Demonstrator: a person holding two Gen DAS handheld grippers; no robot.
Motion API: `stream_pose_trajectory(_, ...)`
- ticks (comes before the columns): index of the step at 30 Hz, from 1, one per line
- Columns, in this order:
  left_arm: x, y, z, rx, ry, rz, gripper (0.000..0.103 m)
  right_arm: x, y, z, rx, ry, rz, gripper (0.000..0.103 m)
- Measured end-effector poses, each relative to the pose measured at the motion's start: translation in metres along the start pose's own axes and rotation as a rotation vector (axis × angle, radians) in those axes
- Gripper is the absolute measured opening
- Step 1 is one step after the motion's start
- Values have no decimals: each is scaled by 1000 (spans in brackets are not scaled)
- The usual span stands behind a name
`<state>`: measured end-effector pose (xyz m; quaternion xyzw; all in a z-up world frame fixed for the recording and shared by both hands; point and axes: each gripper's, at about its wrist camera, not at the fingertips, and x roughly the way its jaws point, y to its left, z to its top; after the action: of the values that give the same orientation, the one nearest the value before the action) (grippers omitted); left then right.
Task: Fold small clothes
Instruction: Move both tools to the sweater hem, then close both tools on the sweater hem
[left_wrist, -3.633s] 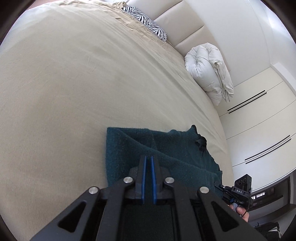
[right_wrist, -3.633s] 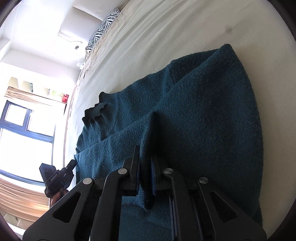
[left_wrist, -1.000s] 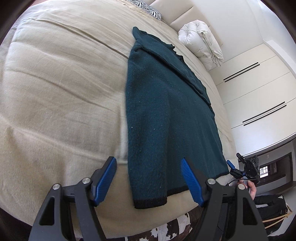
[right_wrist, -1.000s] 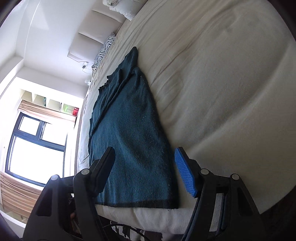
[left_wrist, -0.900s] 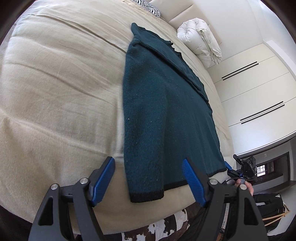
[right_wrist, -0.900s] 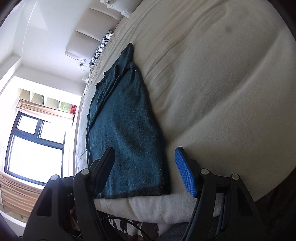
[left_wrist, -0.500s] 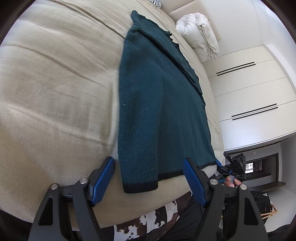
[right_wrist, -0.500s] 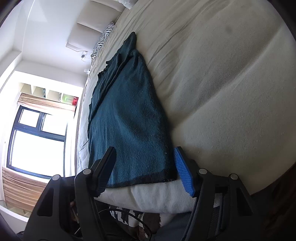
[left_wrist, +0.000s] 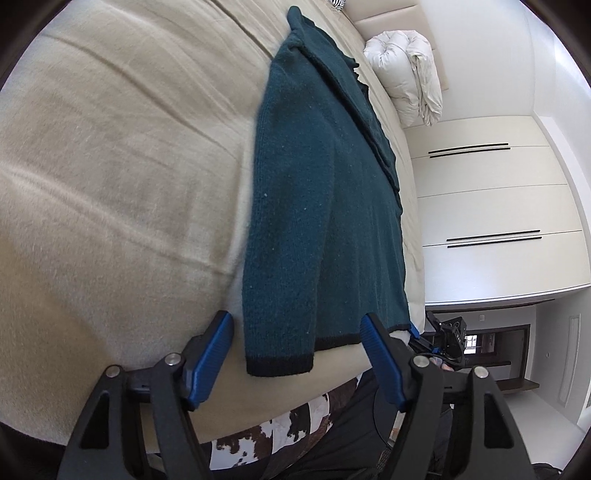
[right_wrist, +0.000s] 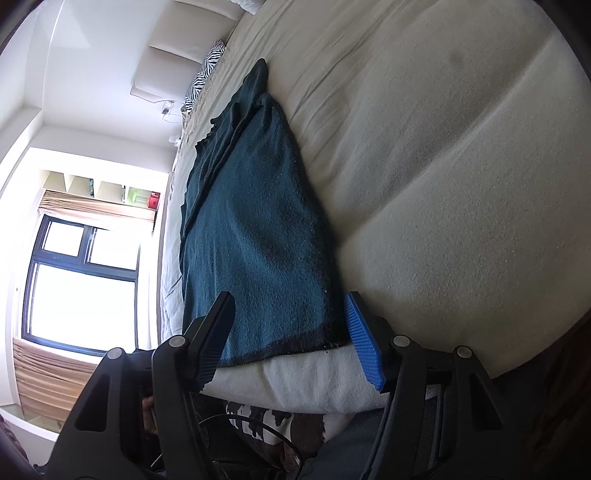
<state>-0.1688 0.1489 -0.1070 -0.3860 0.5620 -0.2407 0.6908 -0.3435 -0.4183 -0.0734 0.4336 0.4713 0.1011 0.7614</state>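
Bed (left_wrist: 110, 184): beige cover, mildly creased, fills most of both views; its near edge runs just ahead of both tools.

Wardrobe (left_wrist: 498, 206): white doors with dark slot handles, beyond the bed's far side in the left view.

Window (right_wrist: 81, 288): bright, dark-framed, at the left of the right view.

Sweater (left_wrist: 325, 206): dark teal knit with a black hem band, lying flat and lengthwise on the bed, sides already folded inward into a long narrow panel. Collar end points toward the headboard; hem (left_wrist: 280, 363) lies at the bed's near edge. Judged soft, thick, light to moderate in weight, limp, not slippery, not fragile; layers may shift if lifted unevenly. Best hold, by judgement: the two hem corners, pinching all layers together, then carrying them toward the collar.

Duvet (left_wrist: 406, 74): white, bundled, at the headboard.

Pillow (right_wrist: 203, 70): zebra print, near the headboard.

Left gripper (left_wrist: 297, 354): wide open, holding nothing, level with the hem, blue pads straddling the hem's left corner, apart from the cloth.

Right gripper (right_wrist: 290, 332): wide open, empty, fingers either side of the hem's right corner; contact with the cloth cannot be told.
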Motion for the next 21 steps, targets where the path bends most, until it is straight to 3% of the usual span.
stream_pose_trajectory(3, 4, 2, 3, -25, -4, -45, 81, 0, -2, 1, 5, 1, 10, 60)
stream_pose_trajectory(7, 8, 3, 8, -53, 3, -93, 78, -2, -4, 1, 9, 1, 23, 58)
stream_pose_trajectory(8, 9, 1, 8, -40, 8, -85, 69, -2, -4, 1, 11, 1, 21, 58)
stream_pose_trajectory(9, 10, 0, 7, -33, 15, -68, 49, -3, -5, 0, 11, 2, 22, 58)
stream_pose_trajectory(11, 14, 4, 5, -50, 25, -58, 25, -3, -5, 0, 10, 4, 19, 57)
stream_pose_trajectory(12, 13, 8, 4, -62, 26, -65, 21, -3, -5, -1, 9, 6, 16, 56)
stream_pose_trajectory(19, -4, 15, -4, -77, -30, -103, 19, -4, -7, 0, 15, 24, -13, 51)
stream_pose_trajectory(21, -9, 18, -3, -84, -55, -114, 13, -4, -7, 0, 16, 28, -26, 50)
